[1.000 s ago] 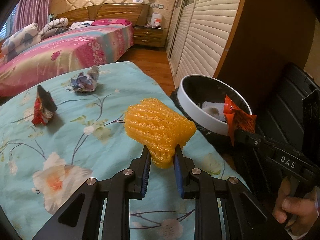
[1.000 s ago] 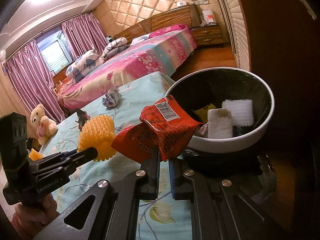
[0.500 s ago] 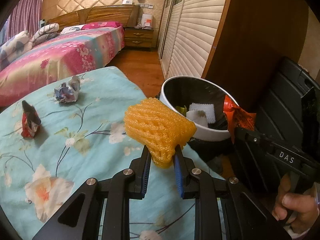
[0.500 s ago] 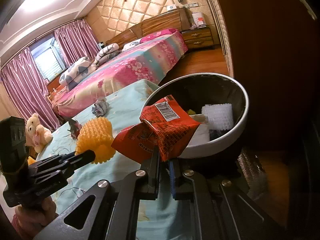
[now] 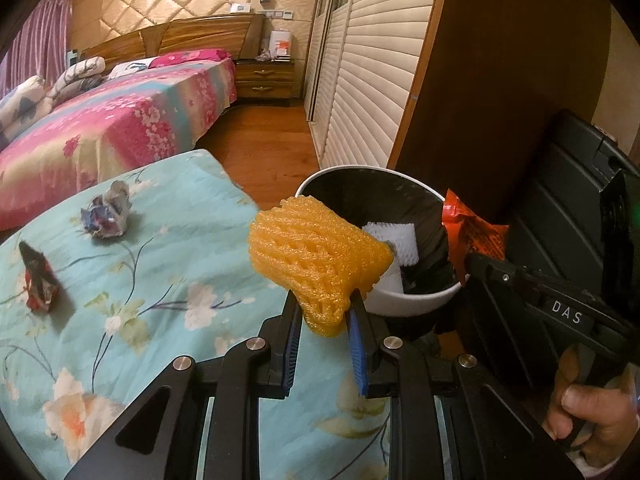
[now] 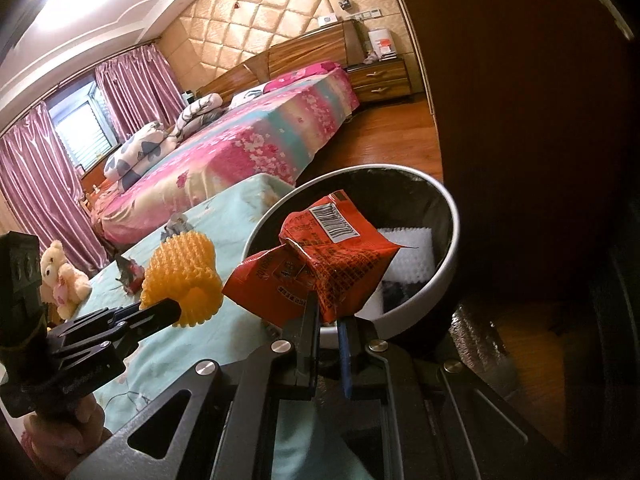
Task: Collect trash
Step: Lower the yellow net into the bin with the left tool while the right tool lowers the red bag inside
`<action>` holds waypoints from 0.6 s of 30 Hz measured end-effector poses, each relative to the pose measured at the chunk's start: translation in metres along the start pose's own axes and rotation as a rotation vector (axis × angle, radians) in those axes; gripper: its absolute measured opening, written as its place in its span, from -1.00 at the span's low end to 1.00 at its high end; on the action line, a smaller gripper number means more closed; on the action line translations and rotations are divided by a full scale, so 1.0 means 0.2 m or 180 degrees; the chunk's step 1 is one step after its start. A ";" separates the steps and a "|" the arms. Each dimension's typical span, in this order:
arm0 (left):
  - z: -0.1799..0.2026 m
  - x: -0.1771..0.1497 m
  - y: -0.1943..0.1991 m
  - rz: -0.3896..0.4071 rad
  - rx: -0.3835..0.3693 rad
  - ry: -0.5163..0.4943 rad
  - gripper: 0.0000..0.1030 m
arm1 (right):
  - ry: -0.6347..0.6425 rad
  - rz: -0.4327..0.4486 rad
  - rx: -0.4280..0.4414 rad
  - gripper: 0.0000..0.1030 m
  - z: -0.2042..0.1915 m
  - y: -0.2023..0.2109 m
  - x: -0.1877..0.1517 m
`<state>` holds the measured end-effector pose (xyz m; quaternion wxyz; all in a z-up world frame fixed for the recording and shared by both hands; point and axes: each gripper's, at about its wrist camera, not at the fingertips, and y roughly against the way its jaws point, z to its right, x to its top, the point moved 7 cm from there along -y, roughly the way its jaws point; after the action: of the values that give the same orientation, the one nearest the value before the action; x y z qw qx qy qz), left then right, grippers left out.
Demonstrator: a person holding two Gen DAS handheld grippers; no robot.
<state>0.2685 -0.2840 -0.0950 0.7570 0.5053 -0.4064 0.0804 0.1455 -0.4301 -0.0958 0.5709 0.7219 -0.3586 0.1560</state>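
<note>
Beside the white-rimmed trash bin (image 5: 408,304), the left gripper (image 5: 325,320) pinches an orange foam net (image 5: 316,256) just short of the rim, while the right gripper (image 6: 328,320) clamps a red snack wrapper (image 6: 320,268) over the bin's near edge.

Pink floral bed (image 5: 120,128), wooden nightstand (image 5: 266,80), teddy bear (image 6: 60,276), pink curtains (image 6: 132,84)
</note>
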 end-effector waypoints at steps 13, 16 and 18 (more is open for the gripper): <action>0.07 0.09 -0.13 -0.0011 -0.0008 -0.0077 -0.59 | -0.0007 -0.0051 -0.0091 -0.85 0.09 -0.07 0.08; 0.07 0.12 -0.16 -0.0016 -0.0011 -0.0080 -0.59 | 0.0009 -0.0055 -0.0111 -0.85 0.09 -0.08 0.09; 0.08 0.13 -0.18 -0.0023 -0.0019 -0.0077 -0.59 | 0.0013 -0.0061 -0.0125 -0.85 0.10 -0.10 0.11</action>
<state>0.2968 -0.3213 -0.0999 0.7538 0.5054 -0.4139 0.0703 0.1706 -0.4554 -0.1014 0.5871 0.7137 -0.3534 0.1449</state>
